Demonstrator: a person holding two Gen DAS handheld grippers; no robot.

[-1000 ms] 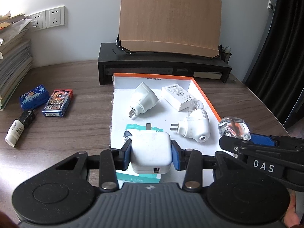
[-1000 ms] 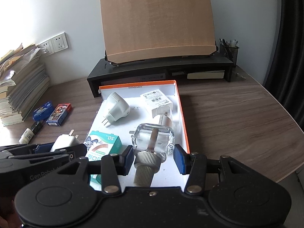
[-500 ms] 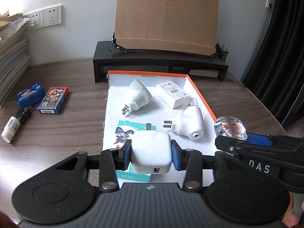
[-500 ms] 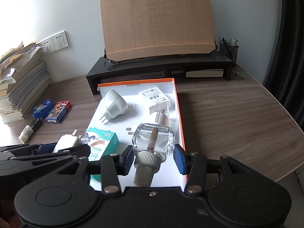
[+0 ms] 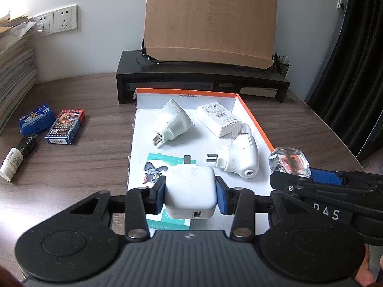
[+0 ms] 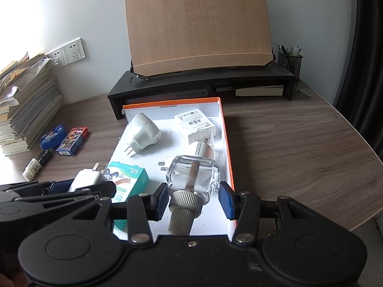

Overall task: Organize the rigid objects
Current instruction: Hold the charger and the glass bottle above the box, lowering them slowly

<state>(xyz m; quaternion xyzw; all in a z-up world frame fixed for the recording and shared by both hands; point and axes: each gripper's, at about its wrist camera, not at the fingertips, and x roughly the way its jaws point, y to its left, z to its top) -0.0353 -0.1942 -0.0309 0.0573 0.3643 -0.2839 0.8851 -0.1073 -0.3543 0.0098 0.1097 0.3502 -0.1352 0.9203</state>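
Then both my tongs hung tilted downward over the near end of the orange-edged box lid [image 5: 253, 117], side by side. My left gripper [image 5: 190, 195] was clamped on the white charger cube [image 5: 189, 192], its blue pads pressed flat to both sides, prongs pointing away from me. My right gripper [image 6: 192, 197] was closed on the clear glass bottle [image 6: 193, 175], ribbed cap toward me; the pads looked to sit at the bottle's lower corners. Under the cube lay a teal carton [image 6: 129, 181]. Farther up the white floor of the lid sat a round white plug [image 5: 172, 122], a flat white adapter [image 5: 219, 119] and a second plug-in heater [image 5: 239, 160] beside the right wall. Off to the left on the desk [image 5: 71, 167] were two small card boxes [image 5: 65, 126] and a little tube [image 5: 18, 155], well apart from the lid.
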